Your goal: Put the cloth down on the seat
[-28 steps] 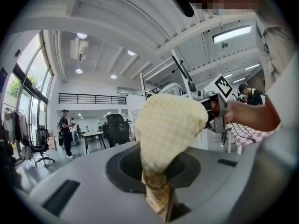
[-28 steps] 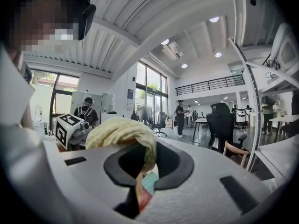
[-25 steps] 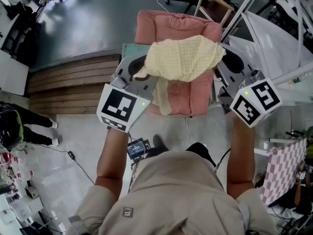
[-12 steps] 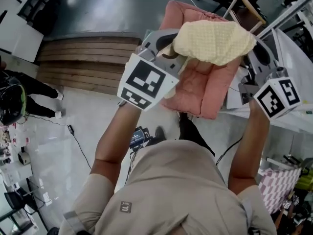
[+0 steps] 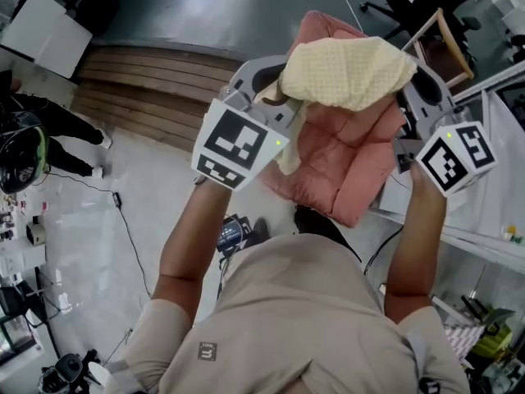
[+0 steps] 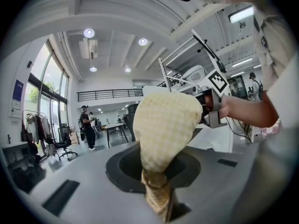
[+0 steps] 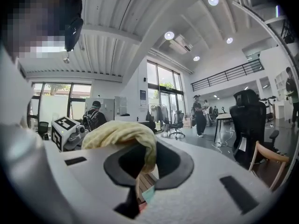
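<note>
The left claw [image 6: 158,197] is shut tight on one edge of the yellow cloth [image 6: 166,125]. The right claw [image 7: 136,183] pinches the opposite edge. The cloth is spread between the two claws, held up over the pink padded seat [image 5: 349,167], with one corner hanging down.

The pale yellow cloth [image 5: 349,71] shows a fine waffle check all over. The pink padded seat [image 5: 353,171] is plain. The person's beige shirt [image 5: 287,318] is unpatterned; the wooden planks [image 5: 139,89] are brown.
</note>
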Available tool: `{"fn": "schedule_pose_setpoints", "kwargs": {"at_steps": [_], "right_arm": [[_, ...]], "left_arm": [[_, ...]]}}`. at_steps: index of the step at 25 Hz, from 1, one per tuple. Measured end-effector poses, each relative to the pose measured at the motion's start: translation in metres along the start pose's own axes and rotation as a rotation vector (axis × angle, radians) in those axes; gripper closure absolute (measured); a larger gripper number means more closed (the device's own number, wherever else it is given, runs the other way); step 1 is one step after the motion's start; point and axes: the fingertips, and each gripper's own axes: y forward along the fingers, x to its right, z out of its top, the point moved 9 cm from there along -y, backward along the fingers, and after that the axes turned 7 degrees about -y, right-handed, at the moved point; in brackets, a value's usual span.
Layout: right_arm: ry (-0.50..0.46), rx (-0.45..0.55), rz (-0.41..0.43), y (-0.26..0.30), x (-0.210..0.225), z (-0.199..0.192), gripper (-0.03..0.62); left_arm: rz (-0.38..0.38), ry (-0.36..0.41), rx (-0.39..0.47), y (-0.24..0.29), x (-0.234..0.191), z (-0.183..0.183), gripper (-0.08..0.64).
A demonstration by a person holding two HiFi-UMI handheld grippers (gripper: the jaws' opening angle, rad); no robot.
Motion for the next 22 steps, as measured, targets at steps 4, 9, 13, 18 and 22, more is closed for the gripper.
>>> {"fn": "schedule_pose_setpoints", "kwargs": {"at_steps": [4, 9, 13, 18, 22], "right_arm": [[0.009, -0.017, 0.039, 0.025, 0.022, -0.01, 0.566], [0.022, -0.031, 0.068, 0.043, 0.026, -0.021, 0.566], [0.032, -0.038, 0.078, 0.048, 0.024, -0.033, 0.566], [0.045, -0.071, 0.094, 0.098, 0.026, -0.019, 0.566], [0.057, -0.093, 0.102, 0.128, 0.032, -0.021, 0.566]], "left_arm": [[0.035, -0.023, -0.016, 0.02, -0.016, -0.012, 0.497], [0.058, -0.04, -0.043, 0.025, -0.027, -0.026, 0.497], [0.067, -0.049, -0.064, 0.024, -0.027, -0.041, 0.495], [0.076, -0.087, -0.086, 0.026, -0.074, -0.039, 0.495], [0.083, -0.112, -0.107, 0.035, -0.101, -0.046, 0.494]]}}
